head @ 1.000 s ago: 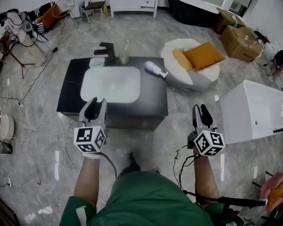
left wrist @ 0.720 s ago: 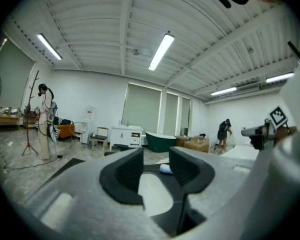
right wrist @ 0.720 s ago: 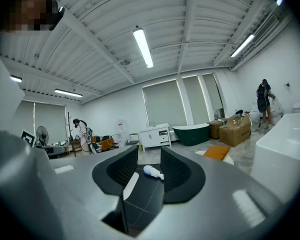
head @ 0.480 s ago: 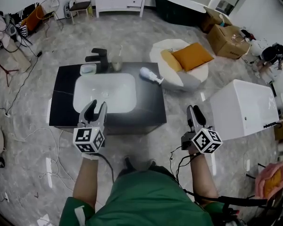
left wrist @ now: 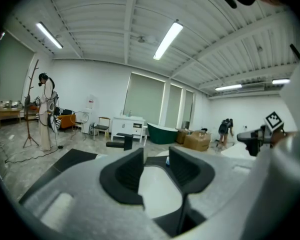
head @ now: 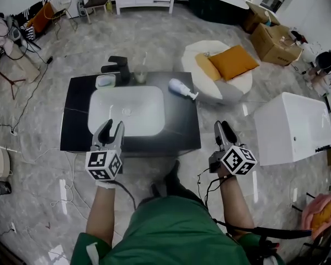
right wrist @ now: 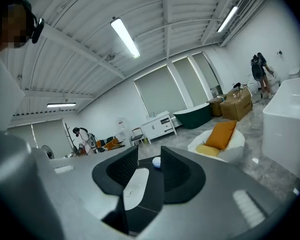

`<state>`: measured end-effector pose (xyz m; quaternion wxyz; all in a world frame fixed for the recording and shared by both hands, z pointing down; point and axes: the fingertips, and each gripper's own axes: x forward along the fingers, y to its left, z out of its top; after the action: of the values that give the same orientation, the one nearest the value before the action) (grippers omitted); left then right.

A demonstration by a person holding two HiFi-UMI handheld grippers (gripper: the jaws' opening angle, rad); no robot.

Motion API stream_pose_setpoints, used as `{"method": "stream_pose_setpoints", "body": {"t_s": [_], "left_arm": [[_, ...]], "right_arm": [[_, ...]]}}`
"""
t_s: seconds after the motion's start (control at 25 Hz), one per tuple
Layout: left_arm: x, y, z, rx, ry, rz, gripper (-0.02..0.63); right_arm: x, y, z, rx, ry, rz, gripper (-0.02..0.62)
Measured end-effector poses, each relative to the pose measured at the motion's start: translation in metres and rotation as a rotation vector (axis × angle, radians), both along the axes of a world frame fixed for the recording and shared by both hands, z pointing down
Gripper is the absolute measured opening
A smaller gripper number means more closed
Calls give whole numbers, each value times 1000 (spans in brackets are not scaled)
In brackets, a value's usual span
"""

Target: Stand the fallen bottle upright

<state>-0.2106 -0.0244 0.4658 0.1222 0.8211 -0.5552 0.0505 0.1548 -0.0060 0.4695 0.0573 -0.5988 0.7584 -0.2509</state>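
Note:
A white pump bottle (head: 180,88) lies on its side on the black countertop (head: 179,127), right of the white sink basin (head: 127,110). My left gripper (head: 111,128) hovers over the counter's front edge in front of the basin, jaws apart and empty. Off the counter's front right corner, my right gripper (head: 223,128) also stands open with nothing in it. In the right gripper view the bottle (right wrist: 156,161) shows far off between the jaws, beyond the basin (right wrist: 134,182). In the left gripper view, the basin (left wrist: 157,184) fills the gap between the jaws.
A black faucet (head: 117,66), a glass cup (head: 139,73) and a soap dish (head: 105,81) stand behind the basin. A beanbag with an orange cushion (head: 231,62) sits right of the counter, a white bathtub (head: 295,127) farther right. Cables lie on the floor (head: 22,120).
Both grippers have come closer to the counter. The right gripper has shifted left toward the counter's front right corner and rolled a little. The jaws stay as they were.

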Motion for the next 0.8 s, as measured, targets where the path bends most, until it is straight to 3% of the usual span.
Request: {"method": "stream_pose_setpoints", "body": {"t_s": [0.16, 0.44, 0.6, 0.68, 0.8], "left_arm": [[-1, -26, -1, -13, -29, -29, 159], [29, -83, 7, -50, -67, -45, 158], [47, -110, 12, -79, -69, -59, 158], [57, -120, 15, -95, -70, -64, 158], [66, -131, 20, -121, -69, -73, 158]], "right_arm": [[-1, -45, 17, -13, 84, -56, 126], [1, -123, 66, -74, 433, -279, 126], [10, -163, 104, -134, 575, -398, 126], [19, -179, 128, -187, 552, -422, 126], [29, -199, 162, -276, 404, -428, 126]]}}
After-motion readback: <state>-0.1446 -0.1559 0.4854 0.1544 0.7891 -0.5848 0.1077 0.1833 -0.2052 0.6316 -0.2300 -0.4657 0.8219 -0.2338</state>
